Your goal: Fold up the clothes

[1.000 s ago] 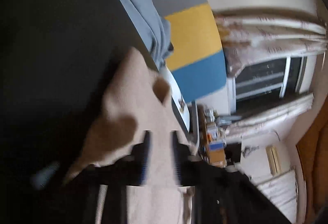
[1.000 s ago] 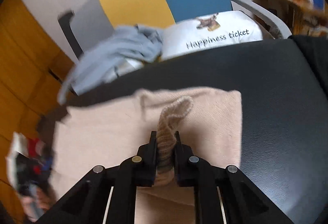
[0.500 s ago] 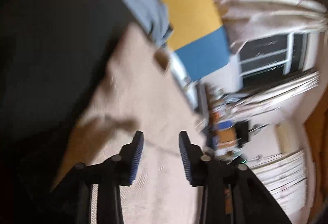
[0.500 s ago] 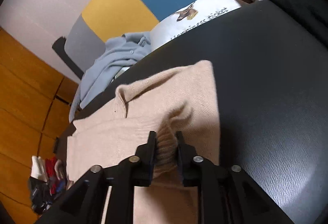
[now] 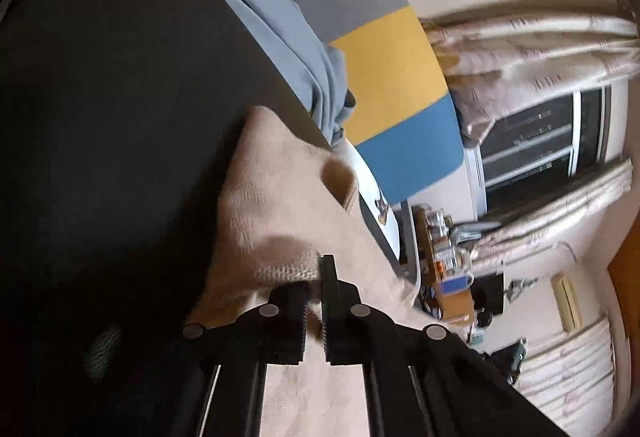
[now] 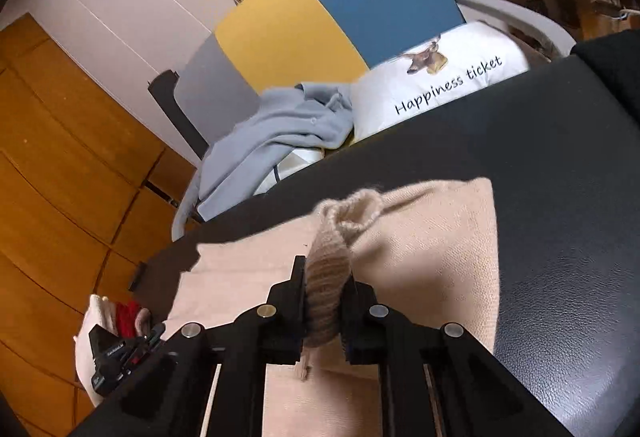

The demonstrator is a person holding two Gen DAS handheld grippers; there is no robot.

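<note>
A beige knit sweater [image 6: 432, 245] lies spread on a black leather surface [image 6: 568, 197]. My right gripper [image 6: 326, 279] is shut on a bunched ribbed fold of the sweater, which stands up between its fingers. In the left wrist view the same beige sweater [image 5: 276, 197] runs up the frame, and my left gripper [image 5: 316, 277] is shut on a raised knit fold of it near the sweater's edge. In the right wrist view the left gripper's body [image 6: 116, 361] shows at the lower left, beside the sweater's left edge.
A grey-blue garment [image 6: 276, 133] and a white cushion printed "Happiness ticket" [image 6: 440, 85] rest on a grey, yellow and blue chair [image 6: 320, 21] behind the black surface. Wooden panelling [image 6: 60, 165] is at the left. Curtains and a window [image 5: 532, 141] are far off.
My left gripper, open over the sweater half a second ago, has closed on a fold of it. The right gripper has kept its hold while the view shifted.
</note>
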